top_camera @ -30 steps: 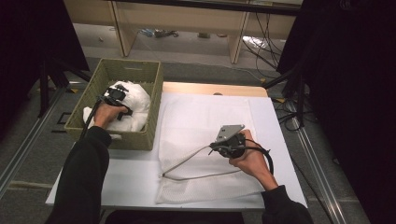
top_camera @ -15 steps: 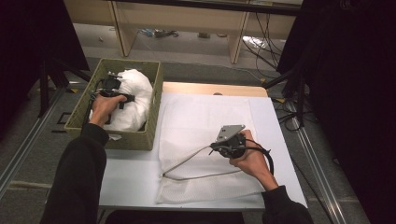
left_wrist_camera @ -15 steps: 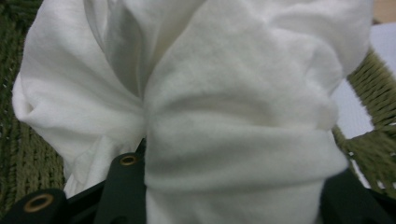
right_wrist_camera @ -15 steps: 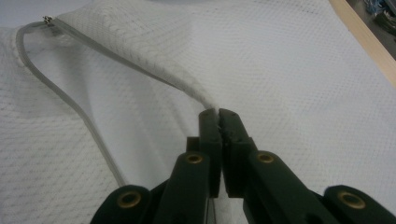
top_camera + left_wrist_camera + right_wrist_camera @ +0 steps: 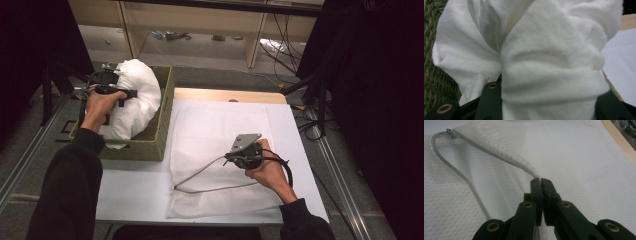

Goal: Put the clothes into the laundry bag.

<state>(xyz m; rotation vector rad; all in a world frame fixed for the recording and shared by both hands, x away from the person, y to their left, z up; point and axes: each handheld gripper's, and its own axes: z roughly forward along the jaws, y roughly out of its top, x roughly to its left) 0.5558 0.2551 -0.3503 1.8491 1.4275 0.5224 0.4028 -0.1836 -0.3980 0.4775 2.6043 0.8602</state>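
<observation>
The left gripper (image 5: 129,93) pinches a soft, bulky white bundle (image 5: 549,75) bulging right ahead of it, over the basket (image 5: 162,127). The right gripper (image 5: 541,182), pressed together on the mesh bag's (image 5: 220,125) zipper edge (image 5: 499,157), props the mouth open. Light, floppy stuff, I'd say: best gripped by a thick fold.

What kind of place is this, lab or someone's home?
Probably a lab or recording rig, not a home: a white table ringed by black curtains, metal rails along the floor, and loose cables near bare shelving.
</observation>
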